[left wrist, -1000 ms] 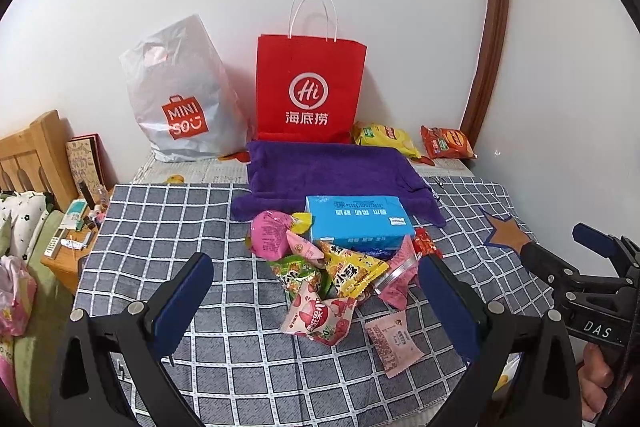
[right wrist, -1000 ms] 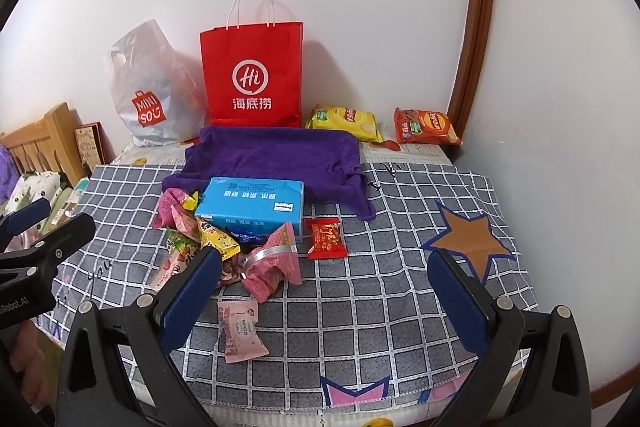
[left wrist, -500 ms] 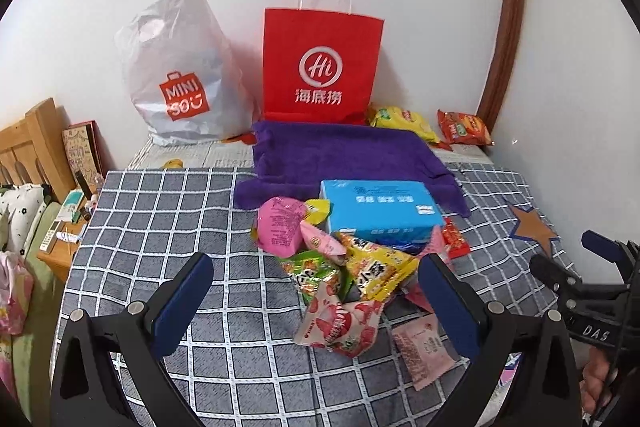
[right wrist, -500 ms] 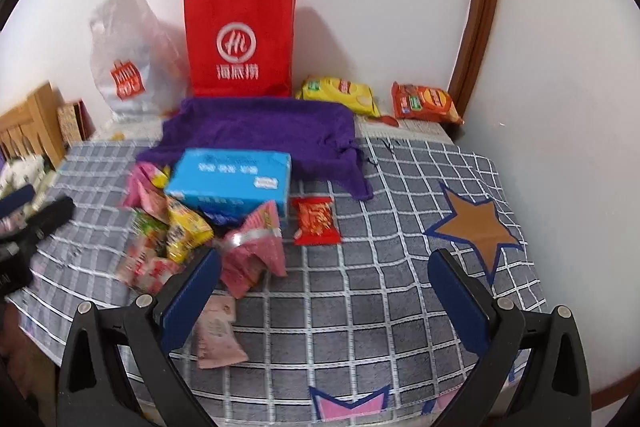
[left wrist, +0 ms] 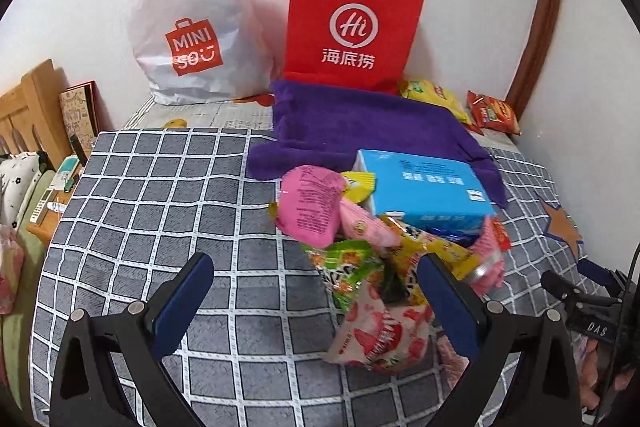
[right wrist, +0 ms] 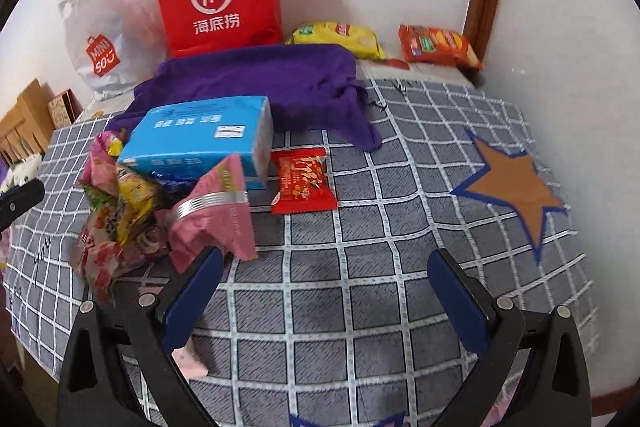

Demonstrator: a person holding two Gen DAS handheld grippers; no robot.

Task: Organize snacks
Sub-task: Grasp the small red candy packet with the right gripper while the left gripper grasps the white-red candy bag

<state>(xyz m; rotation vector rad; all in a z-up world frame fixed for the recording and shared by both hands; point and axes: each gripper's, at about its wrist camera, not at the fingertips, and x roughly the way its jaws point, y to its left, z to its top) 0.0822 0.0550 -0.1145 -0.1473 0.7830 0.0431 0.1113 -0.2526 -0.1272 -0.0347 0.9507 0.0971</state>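
A heap of snack packets [left wrist: 380, 267] lies on the grey checked tablecloth [left wrist: 160, 227], against a blue box [left wrist: 424, 187]. A pink packet [left wrist: 312, 207] tops the heap; a strawberry-print packet [left wrist: 380, 335] lies nearest. My left gripper [left wrist: 316, 271] is open and empty, just short of the heap. In the right wrist view the blue box [right wrist: 200, 139], a pink crumpled packet [right wrist: 216, 215] and a red packet [right wrist: 302, 181] lie ahead. My right gripper [right wrist: 324, 267] is open and empty above the cloth, with a small pink packet [right wrist: 188, 359] under its left finger.
A red paper bag [left wrist: 352, 27] and a white MINISO bag [left wrist: 196, 27] stand at the back wall behind a purple towel [left wrist: 360, 123]. Yellow [right wrist: 340, 37] and orange [right wrist: 436, 45] chip bags lie at the back right. A wooden bed frame [left wrist: 28, 107] is on the left.
Both grippers have moved forward and lower toward the snack heap, so the packets and box look larger. Both stay open. Nothing on the table has moved.
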